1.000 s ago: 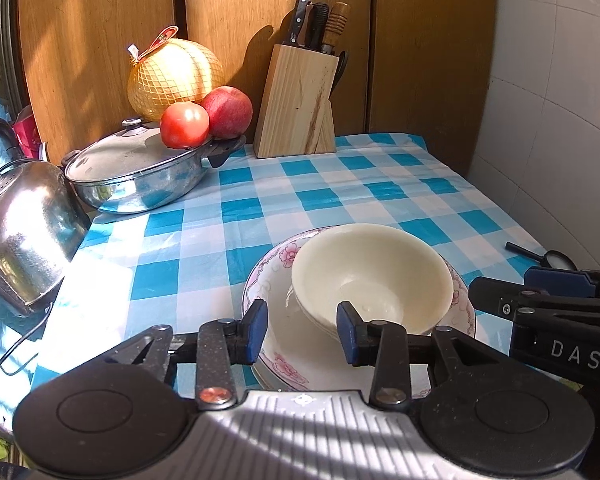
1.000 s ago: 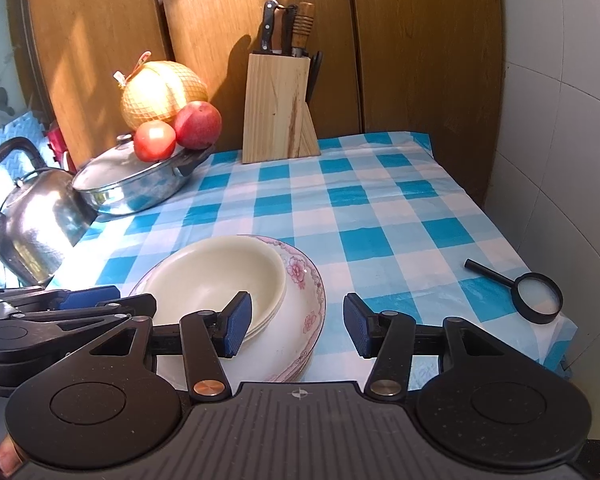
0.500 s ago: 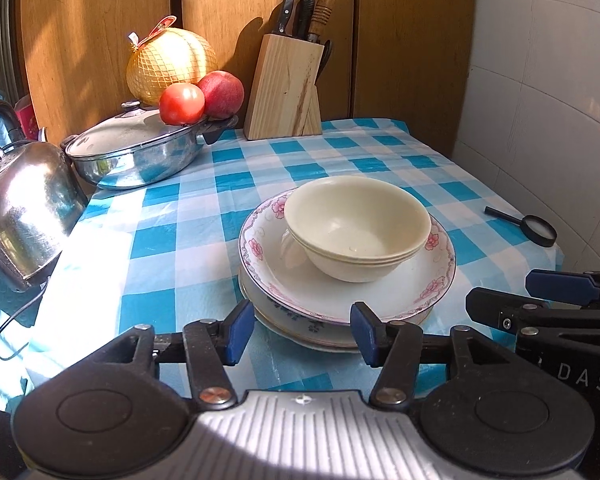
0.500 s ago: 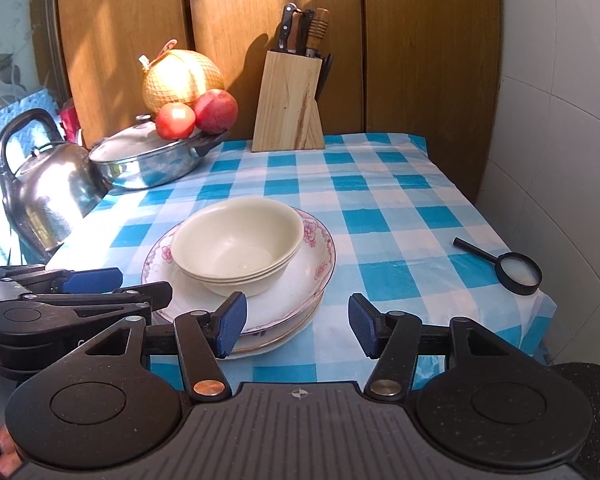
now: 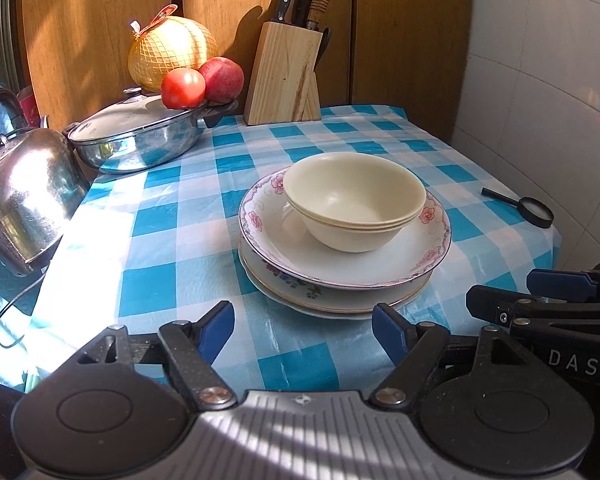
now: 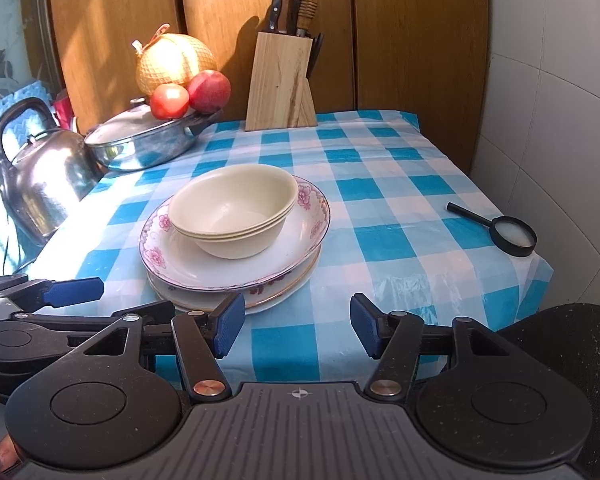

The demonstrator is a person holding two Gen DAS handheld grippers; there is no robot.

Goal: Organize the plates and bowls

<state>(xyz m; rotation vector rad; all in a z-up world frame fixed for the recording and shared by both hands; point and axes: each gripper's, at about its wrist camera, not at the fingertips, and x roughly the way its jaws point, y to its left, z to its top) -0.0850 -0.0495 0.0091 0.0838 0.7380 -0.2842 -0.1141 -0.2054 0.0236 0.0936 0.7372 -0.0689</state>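
Note:
A stack of cream bowls [image 5: 354, 200] [image 6: 234, 210] sits on a stack of flowered plates [image 5: 340, 276] [image 6: 236, 276] in the middle of the blue-checked table. My left gripper [image 5: 303, 330] is open and empty, just short of the plates' near rim. My right gripper [image 6: 297, 326] is open and empty, at the table's front edge, to the right of the plates. The right gripper also shows at the right of the left wrist view [image 5: 556, 300], and the left gripper shows at the left of the right wrist view [image 6: 60, 292].
A steel kettle [image 5: 24, 200] and a lidded steel pan [image 5: 140, 136] with a tomato, a peach and a netted pomelo stand at the left back. A wooden knife block [image 5: 286, 74] stands by the wooden wall. A black magnifying glass [image 6: 508, 234] lies near the right edge.
Both grippers have drawn back from the stack toward the table's front edge and have opened wider. The bowls and plates stay where they were.

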